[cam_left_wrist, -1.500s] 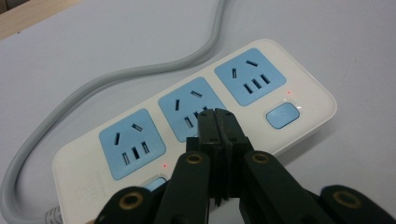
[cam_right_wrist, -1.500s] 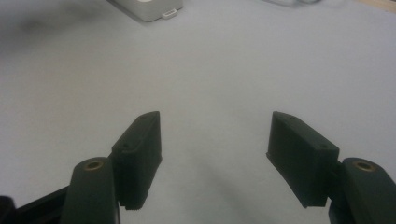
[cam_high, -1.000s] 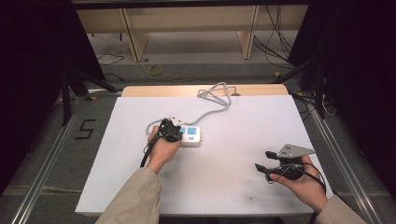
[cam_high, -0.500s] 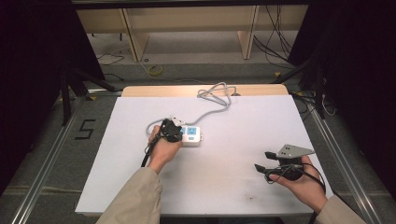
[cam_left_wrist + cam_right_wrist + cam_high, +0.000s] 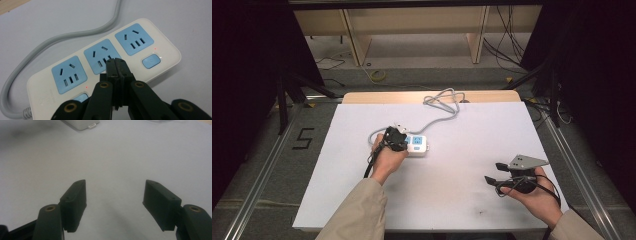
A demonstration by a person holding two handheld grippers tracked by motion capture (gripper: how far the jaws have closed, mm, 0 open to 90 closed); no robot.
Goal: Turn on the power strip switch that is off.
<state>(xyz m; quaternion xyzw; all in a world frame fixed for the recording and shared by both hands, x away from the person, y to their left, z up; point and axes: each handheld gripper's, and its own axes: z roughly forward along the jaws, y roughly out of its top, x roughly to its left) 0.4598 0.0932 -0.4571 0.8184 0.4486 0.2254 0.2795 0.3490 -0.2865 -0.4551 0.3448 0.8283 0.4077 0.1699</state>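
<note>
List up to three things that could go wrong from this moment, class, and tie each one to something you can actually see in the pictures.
1. The left gripper, jaws shut, hangs over the middle socket of the power strip. Small red lights glow, so it may be live; a slip could poke a slot.
2. Aiming for a switch, it might hit the wrong one.
3. The strip is light and unheld; the right gripper sits open, far away, so a push could slide it.
</note>
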